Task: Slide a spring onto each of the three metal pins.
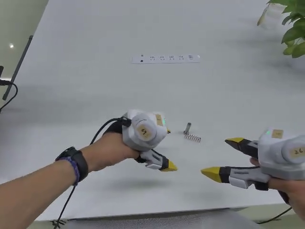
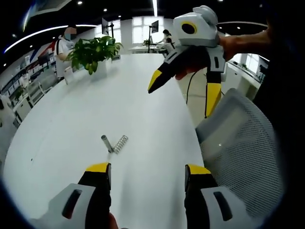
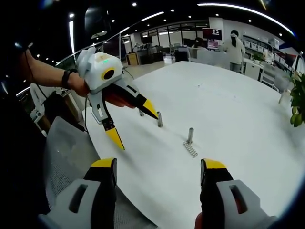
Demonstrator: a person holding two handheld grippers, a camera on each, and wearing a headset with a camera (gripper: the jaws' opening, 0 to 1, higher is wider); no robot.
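A short metal pin [image 1: 187,128] stands upright on the white table [image 1: 95,71], with a small spring [image 1: 192,137] lying just in front of it. My left gripper [image 1: 167,148] hovers open just left of them, nothing between its jaws. In the left gripper view the pin [image 2: 106,142] and spring [image 2: 121,143] lie just past the left fingertip. My right gripper [image 1: 222,156] is open and empty, to the right near the table's front edge. The right gripper view shows that pin [image 3: 190,135] and spring [image 3: 190,149], a second pin [image 3: 159,119] and a third pin [image 3: 141,113] by the left gripper [image 3: 134,125].
A white power strip [image 1: 166,58] is set into the table farther back. A potted plant [image 1: 290,24] stands at the far right corner. A mesh chair [image 2: 238,143] sits at the table's near edge. A black cable [image 1: 102,131] trails from the left gripper.
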